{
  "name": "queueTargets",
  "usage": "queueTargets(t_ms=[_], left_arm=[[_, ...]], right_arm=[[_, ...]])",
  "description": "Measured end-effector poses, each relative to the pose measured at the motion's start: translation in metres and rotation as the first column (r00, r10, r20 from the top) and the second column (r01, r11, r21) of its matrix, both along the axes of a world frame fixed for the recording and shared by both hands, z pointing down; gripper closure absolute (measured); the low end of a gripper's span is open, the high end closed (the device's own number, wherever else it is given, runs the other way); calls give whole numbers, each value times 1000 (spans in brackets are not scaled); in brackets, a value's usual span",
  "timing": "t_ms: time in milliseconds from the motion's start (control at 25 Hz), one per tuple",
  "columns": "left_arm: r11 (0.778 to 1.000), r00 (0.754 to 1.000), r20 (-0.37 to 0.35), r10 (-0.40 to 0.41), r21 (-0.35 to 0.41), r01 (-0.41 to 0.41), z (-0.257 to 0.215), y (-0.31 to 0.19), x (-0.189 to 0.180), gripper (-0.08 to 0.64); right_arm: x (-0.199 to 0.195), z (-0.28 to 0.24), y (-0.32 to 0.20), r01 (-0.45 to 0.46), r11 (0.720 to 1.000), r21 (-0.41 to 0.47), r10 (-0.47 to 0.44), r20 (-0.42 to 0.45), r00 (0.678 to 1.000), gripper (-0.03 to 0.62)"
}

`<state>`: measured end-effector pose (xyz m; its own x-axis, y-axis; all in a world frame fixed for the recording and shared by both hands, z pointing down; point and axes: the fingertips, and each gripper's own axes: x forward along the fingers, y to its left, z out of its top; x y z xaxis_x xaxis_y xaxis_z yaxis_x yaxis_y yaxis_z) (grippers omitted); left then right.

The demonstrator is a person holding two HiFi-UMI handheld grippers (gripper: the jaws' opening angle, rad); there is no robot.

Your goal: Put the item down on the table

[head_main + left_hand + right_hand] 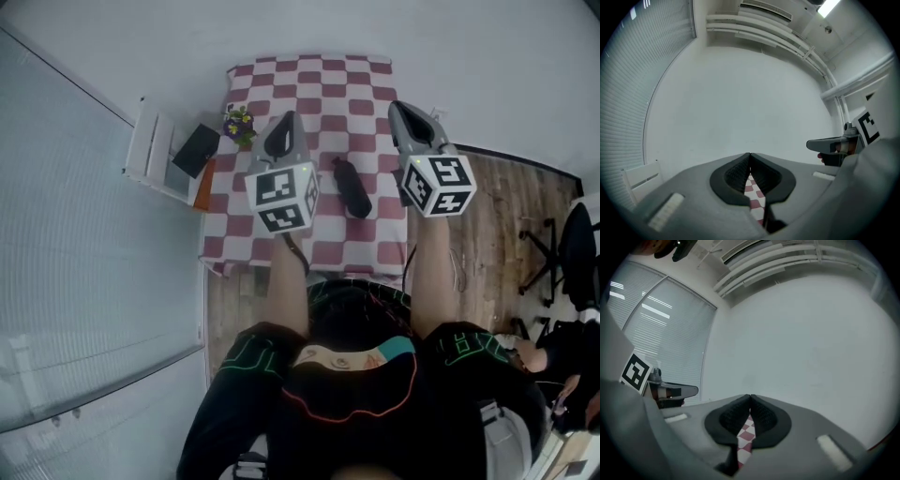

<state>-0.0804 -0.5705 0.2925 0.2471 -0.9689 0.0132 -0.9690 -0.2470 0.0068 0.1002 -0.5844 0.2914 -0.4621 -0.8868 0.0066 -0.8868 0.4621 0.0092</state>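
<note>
A black bottle-shaped item lies on its side on the red-and-white checked table, free of both grippers. My left gripper hovers above the table to the item's left. In the left gripper view its jaws are shut with the tips touching and nothing between them. My right gripper hovers to the item's right, also shut and empty. Both point level at a plain white wall. A strip of checked cloth shows below each pair of pads.
A white rack with a black flat object stands left of the table, with a small flower bunch at the table's left edge. Wooden floor and a black office chair lie to the right. A window with blinds is on the left.
</note>
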Motion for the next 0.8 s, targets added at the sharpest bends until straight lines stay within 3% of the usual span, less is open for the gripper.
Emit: queueTargets(t_ms=[160,320,800], left_arm=[[1000,1000,21,8,8,-8,-5,0,4,551],[1000,999,46,27,6,-27,-9,-2,6,551],[1000,998,48,27,0,-27,-7,-4,7,551]], right_arm=[[8,-6,0,-20,1000,20,19,12,1000,588],[10,-8,0,-48,998,50,49,-29,998,588],[11,-10,-3,-33,998,47,36,-52,998,588]])
